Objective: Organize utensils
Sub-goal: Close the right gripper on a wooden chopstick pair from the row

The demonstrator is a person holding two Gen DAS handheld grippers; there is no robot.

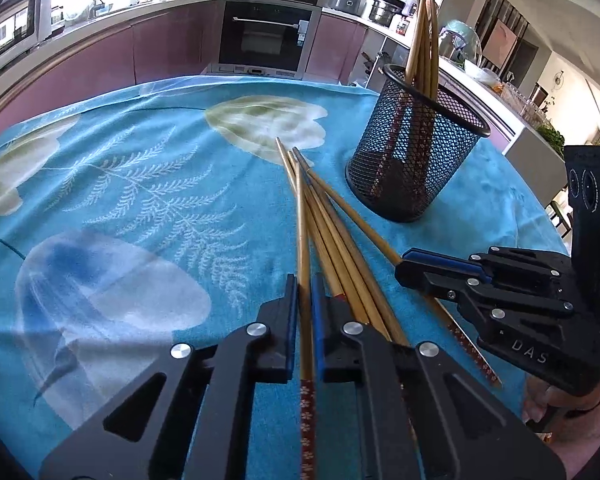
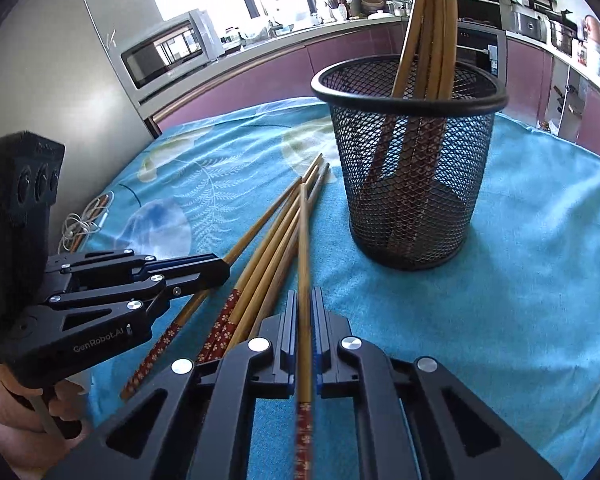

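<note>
- Left wrist view: the left gripper (image 1: 304,300) has its jaws closed almost fully on one bamboo chopstick (image 1: 303,248), which runs straight out between the blue pads, its red patterned handle end trailing back under the jaws.
- Just right of those jaws lies the loose pile of chopsticks (image 1: 340,248), fanned on the blue floral tablecloth (image 1: 140,184), tips pointing away.
- Further right, the right gripper (image 1: 410,270) reaches in from the side, its fingers pinched together over a chopstick at the edge of the pile.
- Ahead and to the right of the jaws stands the black mesh holder (image 1: 416,152), upright, with several chopsticks already standing in it.
- Right wrist view: the right gripper (image 2: 305,312) is clamped the same way on its own single chopstick (image 2: 303,248), which is centred between the pads.
- The loose pile (image 2: 260,264) lies just left of these jaws; the left gripper (image 2: 220,270) sits beyond it, closed.
- The mesh holder (image 2: 412,168) is ahead and slightly right, near but apart from the held stick.
- Progress, as I judge it: partly done. Some sticks are in the holder, two are gripped but not yet lifted clear, and a few remain on the cloth.
</note>
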